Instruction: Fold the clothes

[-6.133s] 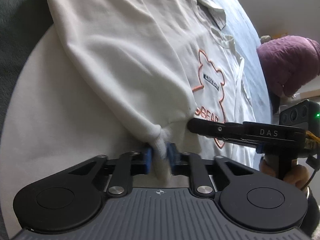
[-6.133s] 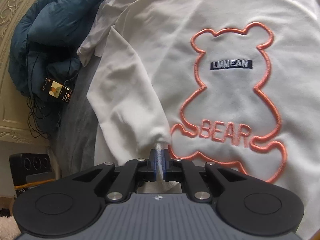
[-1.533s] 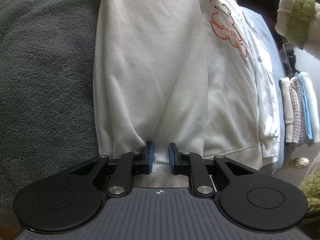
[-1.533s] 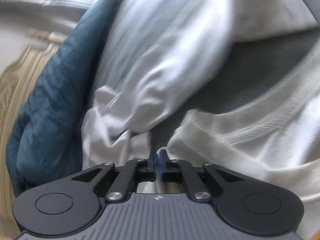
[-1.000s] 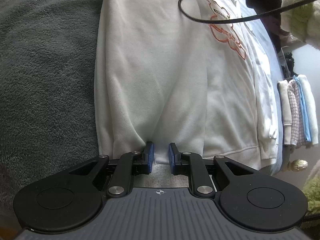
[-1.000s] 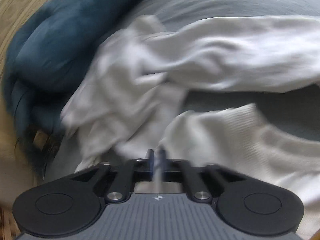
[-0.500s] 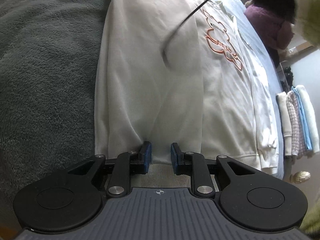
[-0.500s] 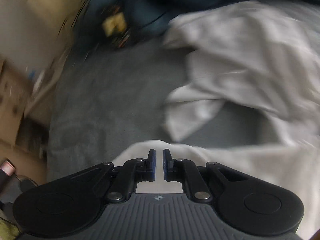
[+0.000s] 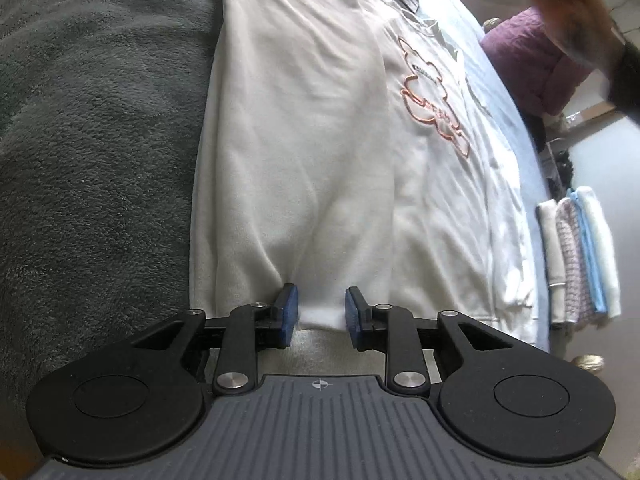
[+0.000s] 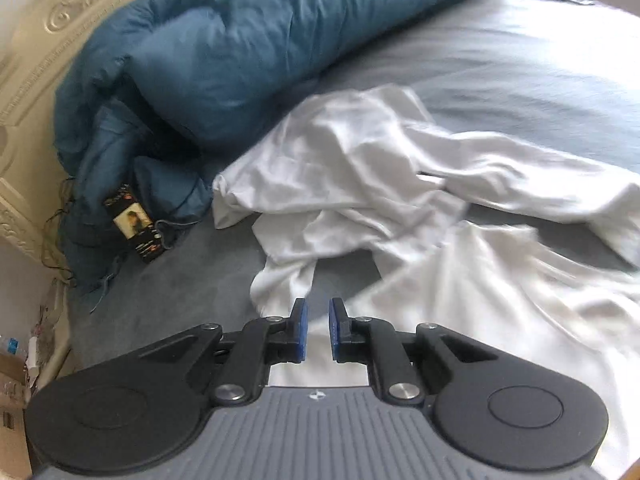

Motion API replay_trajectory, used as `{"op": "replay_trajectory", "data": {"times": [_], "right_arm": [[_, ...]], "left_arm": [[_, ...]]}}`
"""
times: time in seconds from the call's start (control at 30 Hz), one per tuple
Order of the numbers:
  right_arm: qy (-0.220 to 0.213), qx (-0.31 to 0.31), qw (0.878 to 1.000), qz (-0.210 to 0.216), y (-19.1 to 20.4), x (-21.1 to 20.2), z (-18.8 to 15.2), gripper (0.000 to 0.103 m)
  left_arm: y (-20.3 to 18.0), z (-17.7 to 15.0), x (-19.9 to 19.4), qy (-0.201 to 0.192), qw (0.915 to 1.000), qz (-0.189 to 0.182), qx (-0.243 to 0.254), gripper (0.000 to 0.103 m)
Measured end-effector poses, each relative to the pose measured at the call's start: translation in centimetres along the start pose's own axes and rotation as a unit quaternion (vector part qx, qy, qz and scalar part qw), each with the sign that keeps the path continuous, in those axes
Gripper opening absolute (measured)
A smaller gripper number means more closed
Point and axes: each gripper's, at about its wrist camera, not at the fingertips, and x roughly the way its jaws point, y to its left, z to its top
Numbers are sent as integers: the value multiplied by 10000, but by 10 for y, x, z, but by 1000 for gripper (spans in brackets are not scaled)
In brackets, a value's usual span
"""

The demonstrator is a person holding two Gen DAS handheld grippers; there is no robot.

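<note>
Tilting down over the sweatshirt, the left gripper has just been opening — hem between its parted pads, unpinched; the right gripper, likewise opening, hovers empty above its edge.

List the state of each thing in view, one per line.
Left gripper: open, jaws just widening, sweatshirt hem between the pads, not pressed.
Right gripper: open, jaws just widening, nothing between them.
Bear sweatshirt: flat, one side folded over.
White shirt: crumpled, unfolded.
Blue duvet: bunched up.
Towels: folded, stacked side by side.
</note>
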Motion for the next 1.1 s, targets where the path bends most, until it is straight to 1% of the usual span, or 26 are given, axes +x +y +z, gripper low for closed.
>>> {"op": "replay_trajectory", "data": {"times": [0.1,0.13,0.2,0.23,0.3,0.4,0.47,0.5,0.53,0.6,0.63,0.67,0.73,0.8,0.83,0.87,0.97,1.03,1.1], "right_arm": [[31,-81,9998,-198,10,-44,-24,23],[55,-138,9995,-276,15,-56,-32,28],[103,-301,9987,-389,27,-59,-58,31],[120,-382,9983,-428,34,-57,-71,31],[214,-608,9970,-417,51,-30,-95,31],[375,-903,9951,-155,73,12,-126,31],[600,-1271,9901,-74,85,36,-147,31],[795,-1411,9867,-130,88,45,-160,31],[986,-1552,9827,-213,90,53,-172,28],[1273,-1835,9718,-754,89,59,-195,28],[1238,-1783,9724,-854,87,52,-200,28],[1143,-1600,9768,-851,87,41,-201,28],[815,-1240,9868,-652,90,16,-199,29],[593,-1147,9910,-356,100,4,-202,29],[594,-1212,9906,-213,106,5,-206,29],[659,-1302,9892,-117,112,10,-213,29],[1205,-1333,9837,104,120,32,-242,29],[1511,-1421,9782,119,125,36,-263,29],[1444,-1465,9784,193,130,22,-265,29]], "left_arm": [[-3,4,-7,50,9998,-23,189,28],[-5,5,-7,74,9996,-27,266,28],[-7,6,-8,153,9987,-1,478,28],[-8,5,-8,226,9978,37,627,28],[-12,3,-6,377,9948,130,932,28],[-17,3,-8,532,9898,206,1308,28],[-18,4,-12,657,9863,217,1495,28],[-20,3,-13,718,9846,234,1578,28],[-21,2,-16,784,9827,249,1658,28],[-23,2,-24,887,9797,301,1771,28],[-23,3,-30,892,9791,340,1794,28],[-23,5,-35,887,9790,379,1794,28],[-21,11,-42,847,9807,460,1701,28],[-15,18,-44,815,9830,564,1546,28],[-10,21,-43,789,9846,642,1425,28],[-5,25,-43,752,9863,708,1286,28],[12,35,-43,600,9914,803,840,28],[21,40,-45,554,9940,745,578,28],[29,42,-45,531,9957,655,391,30]]}}
